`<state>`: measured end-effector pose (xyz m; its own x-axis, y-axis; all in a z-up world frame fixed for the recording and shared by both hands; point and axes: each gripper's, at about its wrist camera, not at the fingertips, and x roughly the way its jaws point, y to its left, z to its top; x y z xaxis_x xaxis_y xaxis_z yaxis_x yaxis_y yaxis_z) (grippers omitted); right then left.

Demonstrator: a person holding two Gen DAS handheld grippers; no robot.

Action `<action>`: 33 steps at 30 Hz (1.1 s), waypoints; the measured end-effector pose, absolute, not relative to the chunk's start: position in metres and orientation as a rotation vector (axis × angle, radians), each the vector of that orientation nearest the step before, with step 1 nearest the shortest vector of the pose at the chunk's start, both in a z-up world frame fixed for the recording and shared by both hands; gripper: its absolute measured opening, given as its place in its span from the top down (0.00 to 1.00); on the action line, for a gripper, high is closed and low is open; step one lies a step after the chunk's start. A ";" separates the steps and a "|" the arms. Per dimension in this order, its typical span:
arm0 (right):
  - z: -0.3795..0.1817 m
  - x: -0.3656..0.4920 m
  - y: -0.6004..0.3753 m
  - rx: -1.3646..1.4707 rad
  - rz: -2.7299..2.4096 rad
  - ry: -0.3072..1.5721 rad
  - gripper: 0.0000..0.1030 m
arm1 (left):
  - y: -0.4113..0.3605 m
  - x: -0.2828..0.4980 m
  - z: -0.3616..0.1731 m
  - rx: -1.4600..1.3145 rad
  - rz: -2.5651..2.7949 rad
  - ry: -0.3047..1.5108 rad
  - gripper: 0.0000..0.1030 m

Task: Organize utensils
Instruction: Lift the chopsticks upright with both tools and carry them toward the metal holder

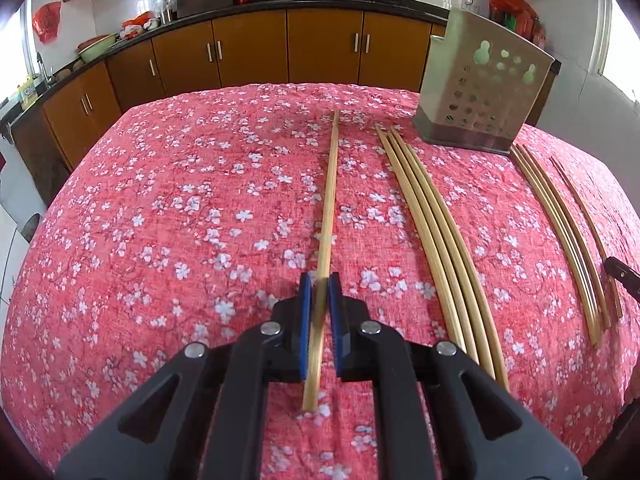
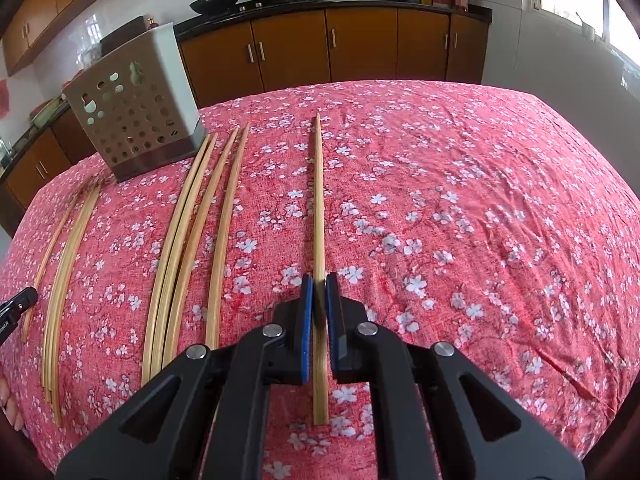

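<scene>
Bamboo chopsticks lie on a table with a red floral cloth. My left gripper [image 1: 319,280] is shut on one chopstick [image 1: 330,184] that points away along the cloth. My right gripper [image 2: 319,280] is shut on another chopstick [image 2: 319,200], also pointing away. A perforated metal utensil holder [image 1: 482,92] stands at the far right in the left wrist view, and at the far left in the right wrist view [image 2: 136,108]. Loose chopstick bundles lie between the grippers [image 1: 432,232] [image 2: 192,240].
More chopsticks lie in a second bundle [image 1: 560,232] [image 2: 64,272]. The other gripper's black tip shows at each frame edge [image 1: 620,274] [image 2: 16,308]. Brown kitchen cabinets [image 1: 248,48] and a counter with woks stand beyond the table's far edge.
</scene>
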<state>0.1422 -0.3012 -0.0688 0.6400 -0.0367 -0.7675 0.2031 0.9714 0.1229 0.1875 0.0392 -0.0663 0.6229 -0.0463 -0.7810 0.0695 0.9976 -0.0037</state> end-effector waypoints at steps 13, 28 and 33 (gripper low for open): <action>-0.010 0.117 -0.313 0.202 -0.110 0.684 0.93 | 0.040 0.172 -0.004 0.031 -0.107 0.716 0.93; 0.076 0.137 -0.326 0.207 -0.093 0.435 0.93 | 0.041 0.194 0.108 -0.030 -0.092 0.449 0.93; 0.114 0.151 -0.326 0.233 -0.052 0.346 0.93 | 0.037 0.207 0.138 -0.051 -0.088 0.389 0.93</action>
<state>0.1506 -0.3260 0.1139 0.9395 -0.0106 -0.3423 0.0904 0.9718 0.2178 0.2069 0.0367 0.1382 0.9215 -0.0952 -0.3765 0.0756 0.9949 -0.0665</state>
